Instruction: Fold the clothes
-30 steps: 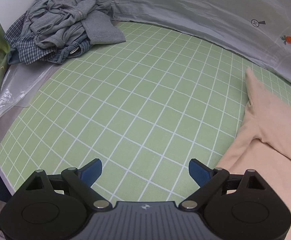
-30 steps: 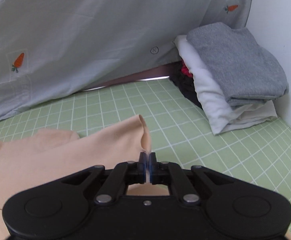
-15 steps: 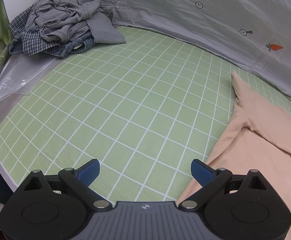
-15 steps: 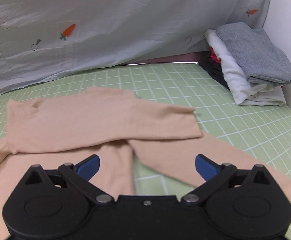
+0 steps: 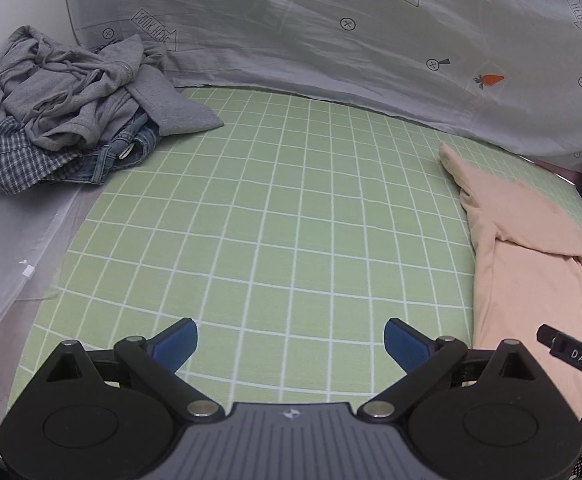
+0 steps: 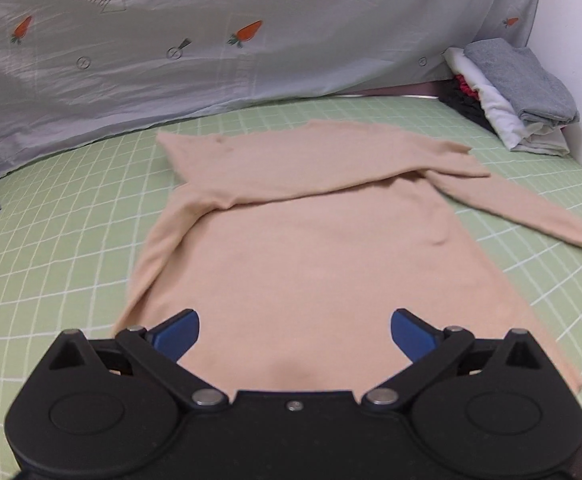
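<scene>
Since the earlier frame your right gripper has released the sleeve; both it and your left gripper stand fully open, empty. Peach sweater lies flat near the mat's right edge.

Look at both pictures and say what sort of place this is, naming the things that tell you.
Probably a bedroom at home, used for folding laundry: a green checked sheet spread like a bed, a carrot-print cover heaped behind it, a folded stack and an unsorted pile of clothes.

Green checked bed under peach sweater, clothes piles
</scene>
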Demonstrator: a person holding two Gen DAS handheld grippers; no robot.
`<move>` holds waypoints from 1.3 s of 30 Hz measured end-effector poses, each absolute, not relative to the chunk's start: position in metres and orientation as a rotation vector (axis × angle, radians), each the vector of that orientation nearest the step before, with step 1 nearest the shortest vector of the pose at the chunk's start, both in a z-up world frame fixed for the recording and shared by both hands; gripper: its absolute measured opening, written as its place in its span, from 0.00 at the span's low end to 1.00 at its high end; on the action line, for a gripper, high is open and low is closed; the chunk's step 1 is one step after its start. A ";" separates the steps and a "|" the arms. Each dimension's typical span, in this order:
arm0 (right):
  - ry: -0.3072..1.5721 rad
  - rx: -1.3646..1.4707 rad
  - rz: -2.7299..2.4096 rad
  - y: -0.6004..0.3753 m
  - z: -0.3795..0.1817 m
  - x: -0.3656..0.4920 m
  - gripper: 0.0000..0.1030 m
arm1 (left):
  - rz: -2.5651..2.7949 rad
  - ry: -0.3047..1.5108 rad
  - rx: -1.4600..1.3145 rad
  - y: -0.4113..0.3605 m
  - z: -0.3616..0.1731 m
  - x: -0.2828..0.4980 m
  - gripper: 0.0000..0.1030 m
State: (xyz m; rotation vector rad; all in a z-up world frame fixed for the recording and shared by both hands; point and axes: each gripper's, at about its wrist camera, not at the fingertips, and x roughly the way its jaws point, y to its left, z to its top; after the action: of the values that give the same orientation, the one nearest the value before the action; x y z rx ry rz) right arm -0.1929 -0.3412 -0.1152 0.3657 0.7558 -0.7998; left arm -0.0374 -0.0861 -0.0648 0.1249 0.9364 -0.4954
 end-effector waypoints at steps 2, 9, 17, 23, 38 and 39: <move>0.761 0.349 -0.780 -0.316 -0.117 -0.182 0.98 | -0.503 0.942 0.119 -0.071 -0.067 -0.032 0.97; 0.808 0.326 -0.730 -0.261 -0.133 -0.153 0.68 | -0.520 0.995 0.121 -0.036 -0.078 -0.015 0.97; 0.874 0.336 -0.698 -0.246 -0.145 -0.147 0.11 | -0.494 1.003 0.065 -0.010 -0.077 -0.004 0.97; 0.839 0.393 -0.663 -0.260 -0.132 -0.163 0.02 | -0.464 1.012 0.018 -0.002 -0.077 -0.002 0.97; 0.744 0.409 -0.730 -0.348 -0.099 -0.239 0.02 | -0.482 1.003 0.002 -0.066 -0.074 -0.031 0.97; 0.748 0.411 -0.730 -0.357 -0.101 -0.244 0.02 | -0.483 1.002 0.005 -0.073 -0.073 -0.035 0.97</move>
State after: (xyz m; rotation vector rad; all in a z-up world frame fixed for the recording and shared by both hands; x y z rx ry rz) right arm -0.2439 -0.3567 -0.1007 0.4105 0.7477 -0.7296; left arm -0.0351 -0.0732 -0.0729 0.0050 1.0016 -0.4828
